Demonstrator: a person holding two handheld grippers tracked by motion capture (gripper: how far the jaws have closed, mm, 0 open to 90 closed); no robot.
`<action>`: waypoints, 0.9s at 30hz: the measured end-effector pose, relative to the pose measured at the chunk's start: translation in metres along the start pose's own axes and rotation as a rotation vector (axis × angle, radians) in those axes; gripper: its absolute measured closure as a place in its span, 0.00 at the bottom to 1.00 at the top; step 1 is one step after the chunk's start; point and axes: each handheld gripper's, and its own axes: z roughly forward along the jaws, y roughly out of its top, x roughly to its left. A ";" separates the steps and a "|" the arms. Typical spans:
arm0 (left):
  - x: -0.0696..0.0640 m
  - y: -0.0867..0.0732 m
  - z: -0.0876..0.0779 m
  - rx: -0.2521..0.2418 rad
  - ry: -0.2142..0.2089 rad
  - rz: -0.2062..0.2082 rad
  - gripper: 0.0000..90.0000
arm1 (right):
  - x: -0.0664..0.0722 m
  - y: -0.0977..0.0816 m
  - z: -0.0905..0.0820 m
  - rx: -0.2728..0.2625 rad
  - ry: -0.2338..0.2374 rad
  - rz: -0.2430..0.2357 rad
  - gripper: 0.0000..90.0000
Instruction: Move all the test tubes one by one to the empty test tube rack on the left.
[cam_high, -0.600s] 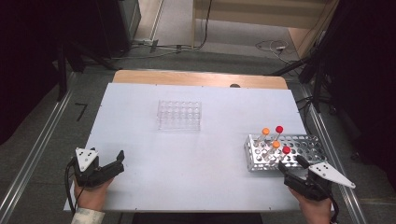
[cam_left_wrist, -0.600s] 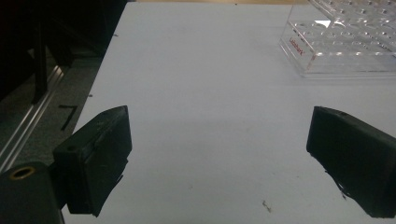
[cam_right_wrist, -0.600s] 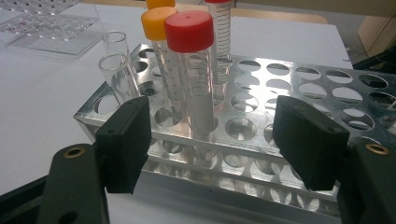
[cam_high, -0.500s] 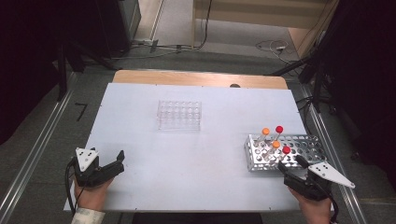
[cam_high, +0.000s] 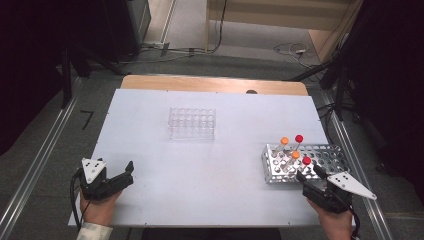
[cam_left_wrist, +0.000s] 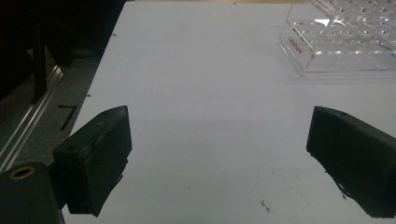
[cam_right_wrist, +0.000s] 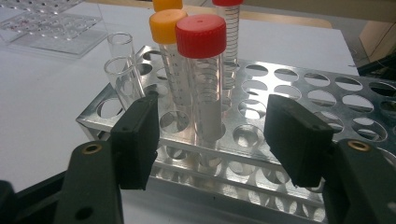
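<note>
A metal rack (cam_high: 330, 152) (cam_right_wrist: 327, 93) stands at the table's right front, with capped tubes at its left end. The nearest is a red-capped tube (cam_high: 306, 161) (cam_right_wrist: 205, 84), and an orange-capped tube (cam_high: 295, 155) (cam_right_wrist: 168, 28) stands right behind it. My right gripper (cam_high: 309, 173) (cam_right_wrist: 212, 100) is open at the rack's near edge. Its jaws stand either side of the red-capped tube, clear of it. At the front left my left gripper (cam_high: 129, 174) (cam_left_wrist: 219, 126) rests wide open above bare table, with nothing between its jaws.
A clear plastic rack (cam_high: 192, 123) (cam_left_wrist: 345, 42) sits on the white table (cam_high: 225, 165), left of its middle. Two uncapped glass tubes (cam_right_wrist: 122, 70) stand at the metal rack's left corner. Another orange-capped tube (cam_high: 284, 141) and red-capped tube (cam_high: 299, 138) stand farther back.
</note>
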 end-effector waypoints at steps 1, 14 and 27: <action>0.000 0.000 0.000 0.000 0.000 0.000 0.08 | 0.000 0.000 0.000 0.001 0.000 0.000 0.41; -0.001 0.000 0.001 0.006 -0.001 0.005 0.08 | 0.001 0.001 0.006 -0.010 0.003 -0.017 0.59; -0.002 0.000 0.002 0.006 -0.003 0.004 0.08 | 0.003 0.002 0.012 -0.006 0.003 -0.031 0.71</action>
